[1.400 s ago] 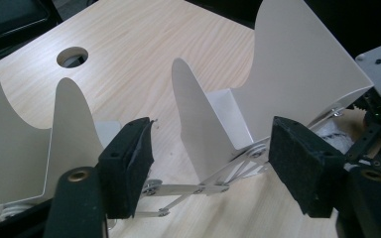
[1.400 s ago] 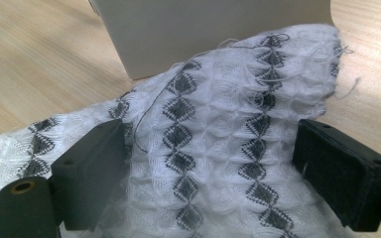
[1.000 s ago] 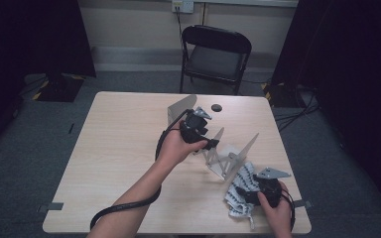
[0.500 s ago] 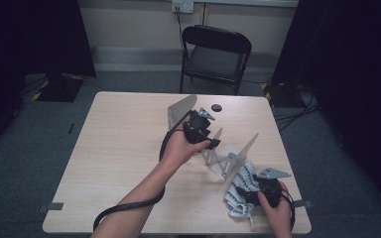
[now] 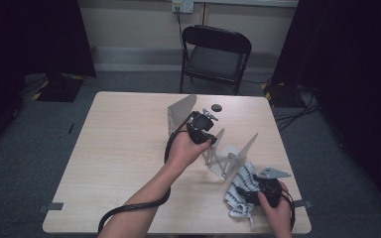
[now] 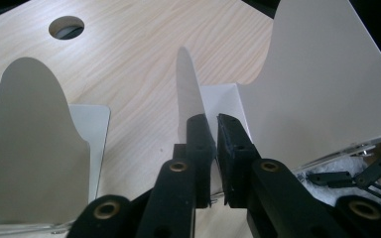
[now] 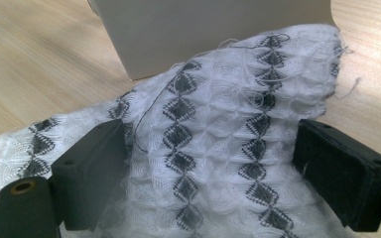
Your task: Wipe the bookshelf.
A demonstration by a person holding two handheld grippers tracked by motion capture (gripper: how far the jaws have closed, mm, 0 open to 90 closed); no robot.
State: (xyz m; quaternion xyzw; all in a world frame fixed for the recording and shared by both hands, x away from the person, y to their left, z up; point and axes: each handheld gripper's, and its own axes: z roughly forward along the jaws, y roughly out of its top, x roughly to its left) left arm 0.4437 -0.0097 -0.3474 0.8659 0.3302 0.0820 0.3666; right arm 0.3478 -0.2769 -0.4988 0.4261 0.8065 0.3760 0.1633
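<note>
Three white metal bookends stand on the wooden table [image 5: 119, 148]. My left gripper [image 5: 209, 140] reaches over the middle bookend [image 5: 221, 153]. In the left gripper view its jaws [image 6: 212, 124] have just been closing and now pinch that bookend's thin upright plate [image 6: 184, 84] edge-on. A white cloth with black diamonds [image 5: 239, 187] lies near the front right corner. My right gripper [image 5: 252, 196] rests on it. In the right gripper view the cloth [image 7: 218, 124] lies loosely between the wide-apart jaws [image 7: 213, 166].
One bookend [image 5: 181, 111] stands behind the left gripper and a taller plate [image 5: 246, 148] leans beside the cloth. A round hole [image 5: 217, 107] is in the table near the far edge. A black folding chair [image 5: 217, 54] stands beyond the table.
My left gripper has edged a little to the right onto the middle bookend. The right hand and the cloth have stayed put.
</note>
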